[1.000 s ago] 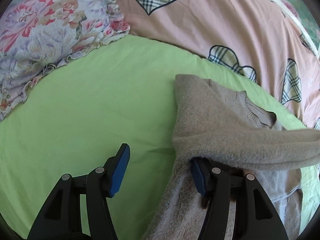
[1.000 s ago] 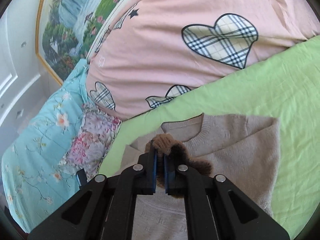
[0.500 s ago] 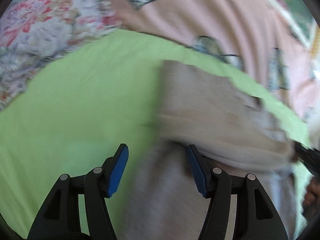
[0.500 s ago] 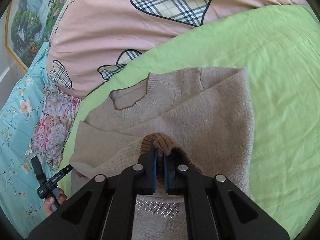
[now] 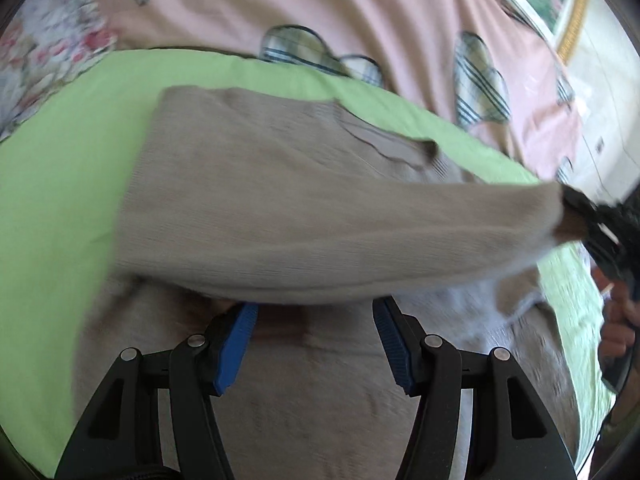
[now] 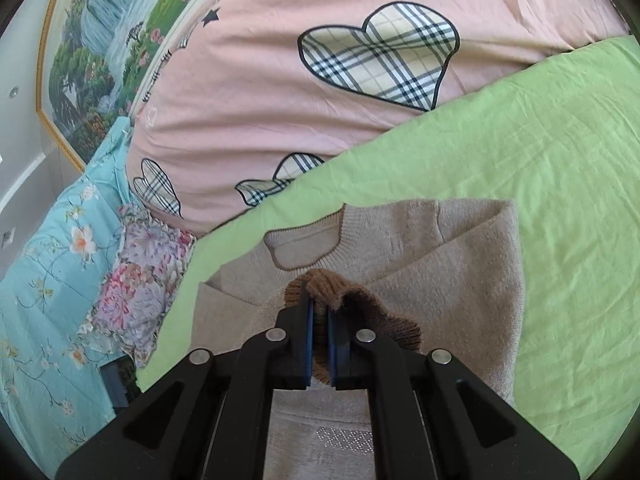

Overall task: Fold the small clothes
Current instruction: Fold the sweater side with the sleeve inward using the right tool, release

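A small beige knitted sweater (image 5: 280,184) lies on the green sheet (image 5: 52,184), neck opening toward the pink duvet. Its sleeve (image 5: 360,248) is stretched across the body toward the right. My left gripper (image 5: 314,332) is open and empty, its blue pads just above the sweater's body, below the sleeve. My right gripper (image 6: 319,312) is shut on the sleeve's brown cuff (image 6: 328,290), held over the sweater (image 6: 452,264) just below the neck opening (image 6: 304,246). The right gripper also shows at the right edge of the left wrist view (image 5: 576,208), holding the cuff.
A pink duvet with plaid hearts (image 6: 320,92) lies beyond the sweater. Floral bedding (image 6: 136,280) and a turquoise floral cover (image 6: 52,280) lie at the left. A framed landscape painting (image 6: 100,40) hangs on the wall. The green sheet (image 6: 560,160) extends to the right.
My left gripper has moved right, from the sweater's left edge to over its body. My right gripper carried the cuff across the sweater, first back, then up toward the neck.
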The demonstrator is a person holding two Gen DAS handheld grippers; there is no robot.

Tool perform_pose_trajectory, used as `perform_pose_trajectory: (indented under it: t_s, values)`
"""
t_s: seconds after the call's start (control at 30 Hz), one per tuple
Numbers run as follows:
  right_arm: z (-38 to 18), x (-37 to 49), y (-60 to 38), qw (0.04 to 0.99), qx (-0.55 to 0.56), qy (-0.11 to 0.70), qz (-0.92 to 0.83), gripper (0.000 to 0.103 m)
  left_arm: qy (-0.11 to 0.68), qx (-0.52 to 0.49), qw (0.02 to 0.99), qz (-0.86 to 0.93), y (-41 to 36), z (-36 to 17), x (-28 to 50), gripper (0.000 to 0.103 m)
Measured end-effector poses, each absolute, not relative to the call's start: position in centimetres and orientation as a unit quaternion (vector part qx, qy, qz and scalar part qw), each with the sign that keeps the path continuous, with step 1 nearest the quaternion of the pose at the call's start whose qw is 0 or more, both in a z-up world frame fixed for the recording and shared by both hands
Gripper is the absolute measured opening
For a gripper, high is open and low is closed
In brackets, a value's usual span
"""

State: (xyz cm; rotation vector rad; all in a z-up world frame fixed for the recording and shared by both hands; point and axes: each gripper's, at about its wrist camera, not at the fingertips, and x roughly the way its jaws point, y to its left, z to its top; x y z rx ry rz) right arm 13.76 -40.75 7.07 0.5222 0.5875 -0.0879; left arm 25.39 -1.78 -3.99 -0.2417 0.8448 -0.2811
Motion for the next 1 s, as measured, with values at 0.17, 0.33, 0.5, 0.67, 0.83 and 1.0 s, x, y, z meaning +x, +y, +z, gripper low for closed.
perform_pose_trajectory:
  t_s: [0.17,0.33,0.5,0.67,0.83,1.0]
  values:
    - [7.2,13.8,-41.1,0.925,0.249,0.283,-0.046,0.007,0.402,-0.163,0.899,-0.056,4.0,-4.1,26.6,0.057]
    - [4.2,14.4,-41.5,0.914,0.243,0.32,-0.057,0.007,0.415,-0.183,0.89,-0.051,5.4,-4.9,26.0,0.048]
    - [2.0,13.8,-42.4,0.903,0.242,0.346,-0.075,0.007,0.42,-0.151,0.893,-0.055,4.8,-4.8,24.1,0.058]
    - [0.6,13.0,-42.7,0.895,0.22,0.38,-0.079,0.007,0.42,-0.146,0.892,-0.08,5.4,-3.5,22.4,0.058]
    - [-0.6,12.0,-43.2,0.881,0.223,0.409,-0.08,0.038,0.372,-0.134,0.912,-0.106,6.3,0.6,22.2,0.072]
    - [-0.6,11.7,-43.6,0.883,0.248,0.392,-0.068,0.048,0.383,-0.136,0.91,-0.078,7.3,0.6,26.6,0.073]
